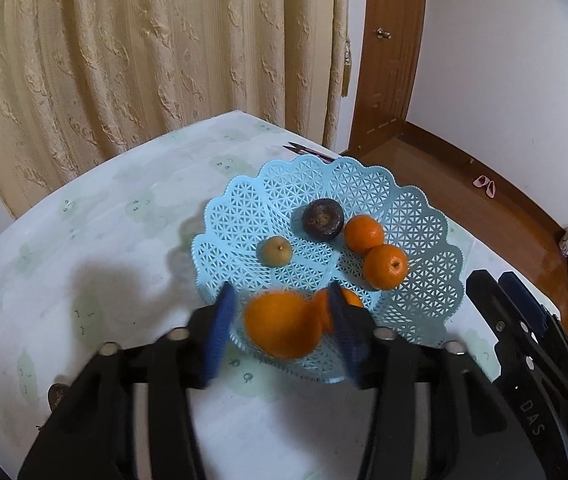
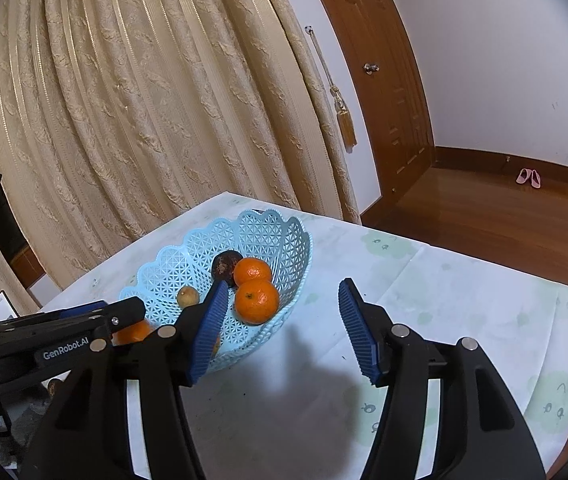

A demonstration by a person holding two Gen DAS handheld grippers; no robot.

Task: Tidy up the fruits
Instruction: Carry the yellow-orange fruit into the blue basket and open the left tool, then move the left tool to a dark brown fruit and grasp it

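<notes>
- My left tool (image 1: 280,320): pads apart w/ a blurred orange (image 1: 282,326) between them, over near rim of blue basket (image 1: 423,216); can't tell if pads touch it.
- Ahead of left tool, inside basket: small yellowish fruit (image 1: 276,251), dark round fruit (image 1: 322,220), two more oranges (image 1: 385,266) touching each other.
- My right tool (image 2: 282,326): pads wide apart, nothing between, above tabletop (image 2: 463,300); basket just ahead-left of it.
- Scissors (image 1: 307,151) on tabletop beyond basket.
</notes>
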